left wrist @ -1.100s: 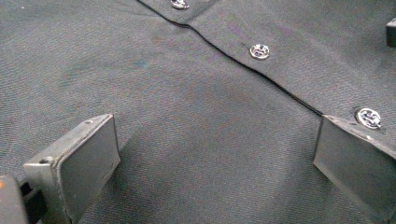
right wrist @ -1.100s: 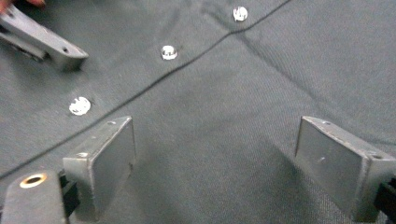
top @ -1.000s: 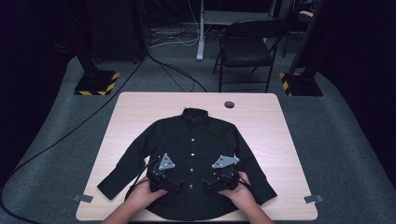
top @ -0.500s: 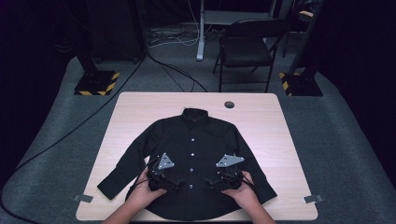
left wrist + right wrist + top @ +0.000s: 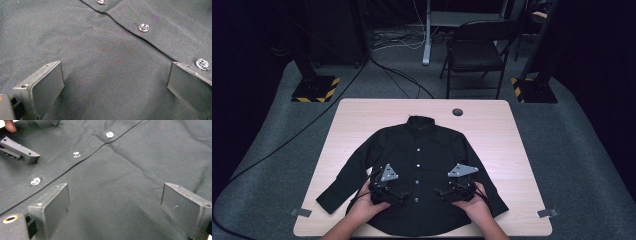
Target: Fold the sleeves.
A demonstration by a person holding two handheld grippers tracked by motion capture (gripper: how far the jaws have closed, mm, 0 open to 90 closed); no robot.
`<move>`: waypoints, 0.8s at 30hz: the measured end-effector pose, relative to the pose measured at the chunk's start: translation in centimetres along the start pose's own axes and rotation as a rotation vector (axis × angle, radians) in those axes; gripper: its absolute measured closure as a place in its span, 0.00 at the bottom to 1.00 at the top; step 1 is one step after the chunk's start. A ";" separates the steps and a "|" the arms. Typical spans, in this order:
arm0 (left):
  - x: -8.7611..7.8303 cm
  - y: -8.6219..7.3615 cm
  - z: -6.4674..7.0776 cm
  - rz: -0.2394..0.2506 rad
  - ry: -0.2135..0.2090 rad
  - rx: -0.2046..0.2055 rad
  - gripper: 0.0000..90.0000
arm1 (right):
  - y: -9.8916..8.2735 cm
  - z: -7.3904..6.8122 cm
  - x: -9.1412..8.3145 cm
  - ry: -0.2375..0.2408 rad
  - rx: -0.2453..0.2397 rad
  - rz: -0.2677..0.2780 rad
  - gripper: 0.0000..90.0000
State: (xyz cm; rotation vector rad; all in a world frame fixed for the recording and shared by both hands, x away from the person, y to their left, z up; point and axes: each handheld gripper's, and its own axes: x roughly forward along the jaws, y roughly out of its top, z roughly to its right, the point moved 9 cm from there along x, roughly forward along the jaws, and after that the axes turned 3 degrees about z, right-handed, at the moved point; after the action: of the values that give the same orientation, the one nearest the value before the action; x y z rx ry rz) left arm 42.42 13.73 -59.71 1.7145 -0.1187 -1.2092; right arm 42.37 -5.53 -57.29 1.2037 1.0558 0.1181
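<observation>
Pale wood table (image 5: 352,120), dark room — black shirt (image 5: 422,150) spread flat, buttoned, collar far from the person. Left gripper (image 5: 115,82) jaws wide apart, resting on fabric beside the placket. Right gripper (image 5: 115,207) likewise spread — nothing pinched. No readable writing.

The shirt (image 5: 422,165) hem is cut off by the high view's bottom edge.

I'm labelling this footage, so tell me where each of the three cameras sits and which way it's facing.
High view: above the person's side, looking forward and down at the table and black shirt; forearms and both hands show.
Left gripper view: rides the left gripper, jaws apart over shirt fabric.
Right gripper view: rides the right gripper, jaws apart.
Both gripper views share the button placket.
</observation>
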 end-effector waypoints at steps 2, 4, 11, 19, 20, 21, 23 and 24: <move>0.0 0.0 0.0 0.000 0.000 0.000 0.00 | 0.0 0.3 -0.1 -0.014 0.002 0.003 0.08; 0.0 0.0 0.0 0.000 0.000 0.000 0.00 | 0.0 0.4 -0.1 -0.014 0.006 0.004 0.09; 0.0 0.0 0.0 -0.001 0.000 0.001 0.00 | 0.0 1.0 -0.5 -0.019 0.028 0.012 0.10; 0.0 0.0 0.0 0.000 0.000 0.001 0.00 | 0.1 1.2 -0.8 -0.029 0.041 0.015 0.10; 0.0 0.0 0.0 0.000 0.000 0.000 0.00 | 0.1 1.2 -0.8 -0.031 0.040 0.013 0.10; 0.0 0.0 0.0 0.000 0.000 0.000 0.00 | 0.1 1.2 -0.8 -0.034 0.038 0.009 0.10; 0.0 0.0 0.0 0.000 0.000 0.001 0.00 | 0.1 1.4 -0.9 -0.041 0.036 0.008 0.10; 0.0 0.0 0.0 0.000 0.000 0.001 0.00 | 0.2 1.4 -1.0 -0.042 0.040 0.009 0.10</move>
State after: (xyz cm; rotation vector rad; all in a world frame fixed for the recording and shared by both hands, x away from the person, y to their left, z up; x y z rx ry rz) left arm 42.42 13.73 -59.71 1.7150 -0.1193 -1.2094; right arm 42.90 -7.03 -56.61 1.2417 1.0206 0.0789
